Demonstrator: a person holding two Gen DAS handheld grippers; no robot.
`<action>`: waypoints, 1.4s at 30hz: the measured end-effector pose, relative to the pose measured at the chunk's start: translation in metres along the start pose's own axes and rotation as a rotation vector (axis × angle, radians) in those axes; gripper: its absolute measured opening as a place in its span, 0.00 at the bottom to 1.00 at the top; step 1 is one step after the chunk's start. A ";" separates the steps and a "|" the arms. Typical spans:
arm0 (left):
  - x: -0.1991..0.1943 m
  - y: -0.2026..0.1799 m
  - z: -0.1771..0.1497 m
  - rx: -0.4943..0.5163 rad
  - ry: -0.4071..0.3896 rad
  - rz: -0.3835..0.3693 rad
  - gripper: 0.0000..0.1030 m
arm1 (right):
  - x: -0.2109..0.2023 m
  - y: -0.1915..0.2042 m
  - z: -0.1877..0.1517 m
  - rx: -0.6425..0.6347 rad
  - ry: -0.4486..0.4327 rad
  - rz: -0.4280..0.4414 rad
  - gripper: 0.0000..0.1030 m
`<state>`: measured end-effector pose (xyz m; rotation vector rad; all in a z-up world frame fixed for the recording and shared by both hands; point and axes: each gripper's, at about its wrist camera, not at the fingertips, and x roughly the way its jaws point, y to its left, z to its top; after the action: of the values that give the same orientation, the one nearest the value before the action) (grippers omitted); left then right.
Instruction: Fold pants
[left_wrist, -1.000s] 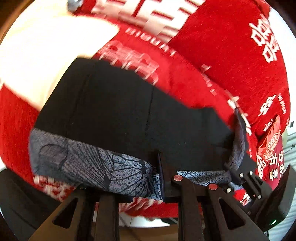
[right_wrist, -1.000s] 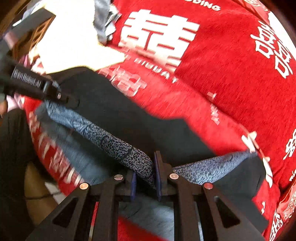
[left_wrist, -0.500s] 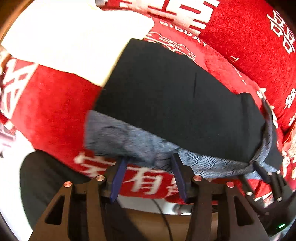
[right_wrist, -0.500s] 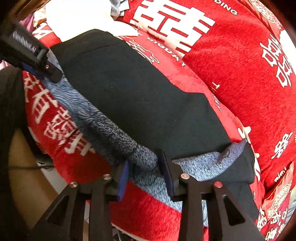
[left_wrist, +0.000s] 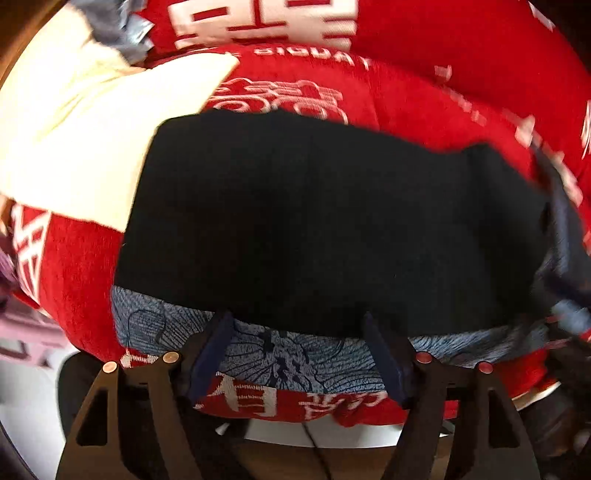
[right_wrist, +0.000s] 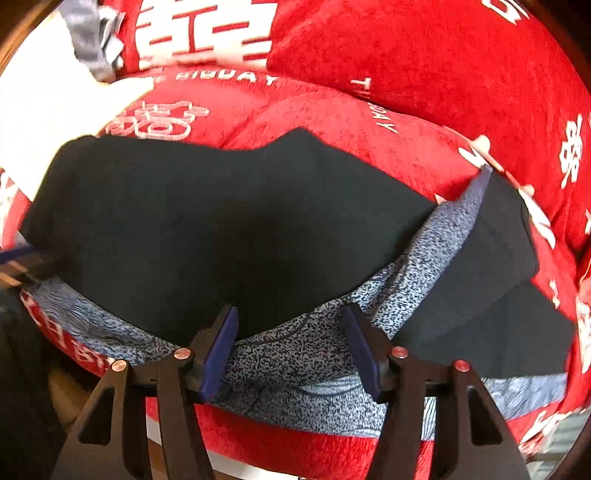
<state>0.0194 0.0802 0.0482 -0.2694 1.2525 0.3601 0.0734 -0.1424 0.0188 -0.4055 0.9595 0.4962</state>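
The black pants (left_wrist: 325, 221) lie folded flat on a red cushion with white characters (left_wrist: 295, 85); their blue-grey patterned lining shows along the near edge (left_wrist: 280, 354). In the right wrist view the same pants (right_wrist: 221, 229) show a patterned band (right_wrist: 436, 258) folded up at the right. My left gripper (left_wrist: 299, 332) hovers at the near edge, its jaws opening, with the patterned hem between the pads but free of them. My right gripper (right_wrist: 290, 325) likewise has its jaws opening over the patterned edge, gripping nothing. The left gripper's tip shows at the far left of the right wrist view.
A cream cloth (left_wrist: 92, 140) lies on the cushion left of the pants, with a grey crumpled garment (left_wrist: 122, 29) behind it. The cushion's front edge drops to a pale floor (left_wrist: 26, 387) just below the grippers. A red back cushion (right_wrist: 424, 55) rises behind.
Both grippers were shut on the pants' patterned near edge and have let go, their jaws now spread. The pants have settled flat on the cushion, and both cameras have rolled.
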 end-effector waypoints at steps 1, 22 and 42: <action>-0.001 -0.003 -0.001 0.021 -0.017 0.020 0.72 | -0.007 -0.006 0.000 0.017 -0.017 0.015 0.61; 0.006 -0.026 0.001 0.033 0.012 0.055 0.86 | 0.070 -0.180 0.102 0.394 0.216 -0.266 0.21; 0.003 -0.161 0.010 0.297 -0.009 -0.070 0.86 | -0.026 -0.225 -0.073 0.584 -0.017 -0.157 0.07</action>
<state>0.0945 -0.0624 0.0484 -0.0575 1.2659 0.1123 0.1399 -0.3711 0.0276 0.0518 0.9988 0.0635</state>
